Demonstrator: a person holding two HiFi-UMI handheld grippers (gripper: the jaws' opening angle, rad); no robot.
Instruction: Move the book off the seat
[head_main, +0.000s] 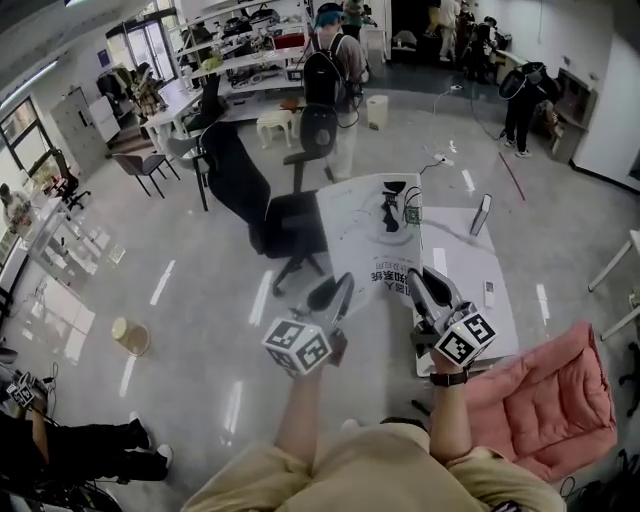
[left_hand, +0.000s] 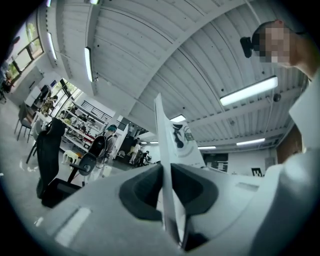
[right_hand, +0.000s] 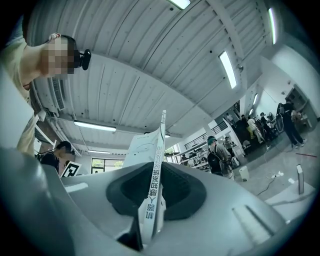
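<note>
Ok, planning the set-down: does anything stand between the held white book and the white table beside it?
Nothing visible does. The white book, clamped by left gripper and right gripper, hangs at the white table's edge; a slim dark bar lies aside.

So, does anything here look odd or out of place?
Only the white book: it hangs in mid-air, pinched at its near edge by the left gripper and right gripper.

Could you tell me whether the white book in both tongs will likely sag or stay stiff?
Probably fairly stiff: the book juts flat beyond the left tongs and right tongs without visible sag. Its slim spine suggests light weight. Gripped only at its near edge, it could droop or slip.
</note>
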